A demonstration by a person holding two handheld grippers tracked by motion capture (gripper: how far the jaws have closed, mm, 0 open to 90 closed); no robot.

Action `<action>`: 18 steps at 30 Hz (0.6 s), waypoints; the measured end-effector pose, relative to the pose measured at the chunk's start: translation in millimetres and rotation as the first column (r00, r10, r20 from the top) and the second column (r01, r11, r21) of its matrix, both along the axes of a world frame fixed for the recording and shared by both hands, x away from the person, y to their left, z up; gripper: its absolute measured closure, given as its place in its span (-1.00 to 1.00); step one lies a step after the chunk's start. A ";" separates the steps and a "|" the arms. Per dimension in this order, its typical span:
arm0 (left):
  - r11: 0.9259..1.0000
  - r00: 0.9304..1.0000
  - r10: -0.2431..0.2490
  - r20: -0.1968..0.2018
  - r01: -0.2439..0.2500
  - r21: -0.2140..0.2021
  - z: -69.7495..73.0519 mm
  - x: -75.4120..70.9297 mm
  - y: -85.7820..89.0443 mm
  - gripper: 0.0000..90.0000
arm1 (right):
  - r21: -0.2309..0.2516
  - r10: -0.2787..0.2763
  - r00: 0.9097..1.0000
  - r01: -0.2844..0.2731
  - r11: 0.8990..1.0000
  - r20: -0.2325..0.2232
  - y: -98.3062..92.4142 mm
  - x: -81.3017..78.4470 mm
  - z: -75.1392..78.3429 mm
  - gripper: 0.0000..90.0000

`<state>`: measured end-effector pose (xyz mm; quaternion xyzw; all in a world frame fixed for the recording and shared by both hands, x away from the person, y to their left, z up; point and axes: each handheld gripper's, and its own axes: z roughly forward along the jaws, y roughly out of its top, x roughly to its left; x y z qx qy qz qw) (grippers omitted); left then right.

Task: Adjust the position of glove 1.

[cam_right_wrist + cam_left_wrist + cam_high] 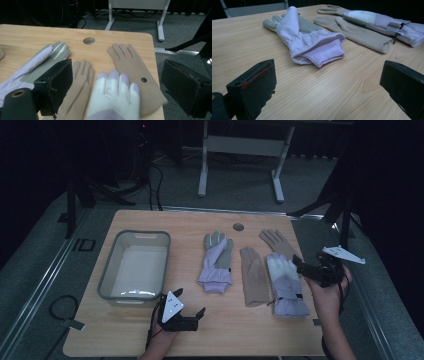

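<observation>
wooden table (150,330), left tool (192,319) low, open, right tool (304,267) over lilac glove (286,285)

Lab, dark curtains (30,160), cables (155,180), tripod stands (72,205)

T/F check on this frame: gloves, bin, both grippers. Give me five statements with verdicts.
1. Four gloves lie on the table. True.
2. The right gripper is shut on the lavender and white glove. False: its jaws stand open above that glove's fingertips.
3. The grey bin holds a glove. False: nothing lies inside it in the high view.
4. The left gripper is open and holds nothing. True.
5. The lavender and grey glove lies on top of a tan glove. False: it lies apart, to the left; it is the lavender and white glove that overlaps the other tan glove.
</observation>
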<state>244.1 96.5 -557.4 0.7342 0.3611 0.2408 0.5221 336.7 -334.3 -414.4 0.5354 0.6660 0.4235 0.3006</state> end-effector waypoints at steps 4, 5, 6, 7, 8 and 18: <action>1.000 1.000 -0.001 0.001 0.001 -0.003 -0.1 0.1 0.2 -0.98 | -0.016 0.038 0.999 -0.038 0.999 -0.007 14.8 9.9 7.2 -0.76; 1.000 1.000 -0.002 0.001 0.002 -0.003 -0.1 0.1 0.2 -0.98 | -0.016 0.058 0.998 -0.058 0.998 -0.018 22.9 14.9 8.9 -0.73; 1.000 1.000 -0.002 0.001 0.002 -0.002 -0.1 0.1 0.2 -0.98 | -0.016 0.058 0.998 -0.058 0.998 -0.018 22.9 14.9 8.9 -0.73; 1.000 1.000 -0.003 0.000 0.003 -0.001 0.0 0.0 0.1 -0.98 | -0.018 0.074 0.997 -0.074 0.997 -0.021 31.0 20.0 9.8 -0.72; 1.000 1.000 -0.003 0.000 0.003 -0.001 0.0 0.0 0.1 -0.98 | -0.018 0.074 0.997 -0.074 0.997 -0.021 31.0 20.0 9.8 -0.72; 1.000 1.000 -0.008 -0.002 0.008 0.001 0.0 -0.2 -0.2 -0.98 | -0.049 0.148 0.986 -0.152 0.987 -0.075 76.2 46.5 12.2 -0.67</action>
